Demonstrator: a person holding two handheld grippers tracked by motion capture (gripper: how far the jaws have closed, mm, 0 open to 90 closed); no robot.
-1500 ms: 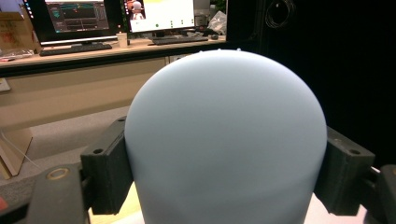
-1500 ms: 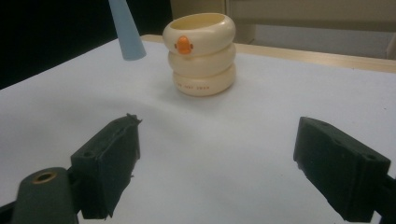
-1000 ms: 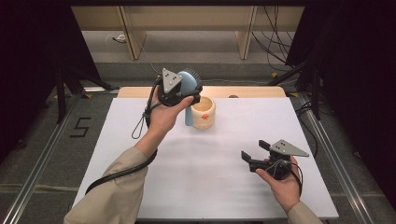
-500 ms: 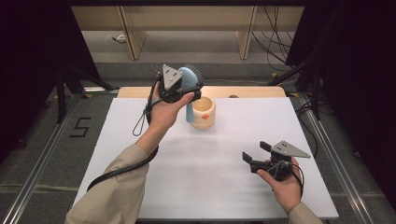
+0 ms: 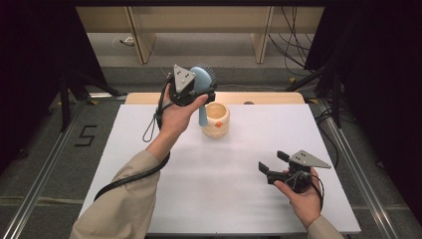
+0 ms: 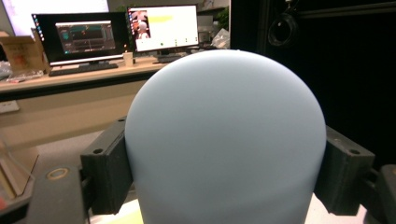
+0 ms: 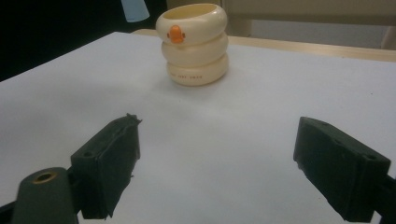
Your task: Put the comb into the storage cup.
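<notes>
A light blue brush (image 5: 203, 79) with a rounded head is clamped in my left gripper (image 5: 201, 92), raised over the far middle of the white table (image 5: 149, 149). Its handle (image 5: 203, 117) hangs down just left of a cream ringed cup (image 5: 217, 119) with an orange duck bill. In the left gripper view the brush head (image 6: 224, 140) sits squeezed between both jaws. My right gripper (image 5: 272, 161) rests low near the front right, open and holding nothing. In its own view the right gripper (image 7: 224, 158) faces the cup (image 7: 195, 44), and the handle tip (image 7: 134, 10) hangs above left of it.
A wooden strip (image 5: 268, 97) runs along the table's far edge, with a small dark spot (image 5: 249, 103) on it. Metal rails (image 5: 45, 164) flank the table, and cables (image 5: 298, 30) hang at the back right. Monitors (image 6: 84, 37) stand on a desk beyond the brush.
The left hand has lifted the brush slightly beside the cup. The right gripper has stayed put and open.
</notes>
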